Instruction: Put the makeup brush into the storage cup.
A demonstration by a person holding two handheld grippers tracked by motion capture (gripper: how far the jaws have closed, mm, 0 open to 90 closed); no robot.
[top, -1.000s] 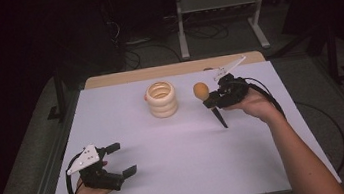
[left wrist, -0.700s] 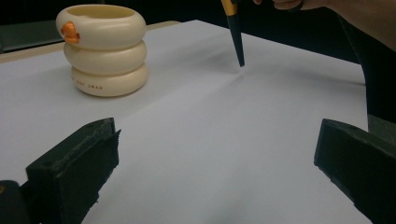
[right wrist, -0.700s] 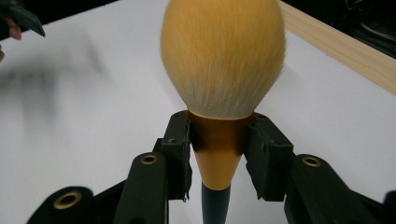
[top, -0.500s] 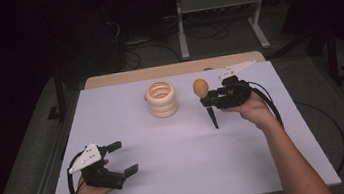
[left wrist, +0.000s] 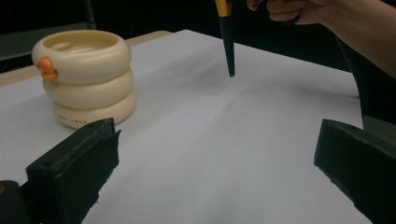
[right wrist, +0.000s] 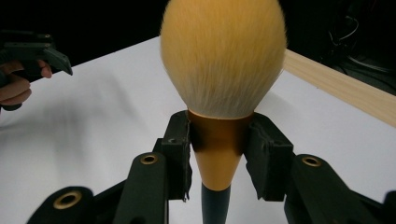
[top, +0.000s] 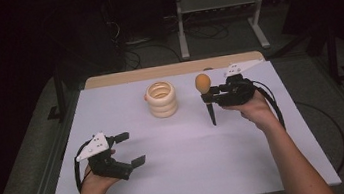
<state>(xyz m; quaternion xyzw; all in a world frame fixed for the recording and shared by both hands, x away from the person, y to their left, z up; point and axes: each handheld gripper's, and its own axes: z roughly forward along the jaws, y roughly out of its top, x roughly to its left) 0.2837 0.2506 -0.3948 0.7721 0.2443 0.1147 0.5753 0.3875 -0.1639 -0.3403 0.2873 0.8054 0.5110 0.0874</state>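
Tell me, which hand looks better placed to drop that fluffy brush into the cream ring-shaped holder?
Probably the right. The right gripper is already shut on the brush, upright, beside the holder. The left gripper is open, holding nothing, nearer the table's front edge.

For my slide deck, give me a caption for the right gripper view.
Right tongs clamp a makeup brush upright by its gold ferrule above the white table.
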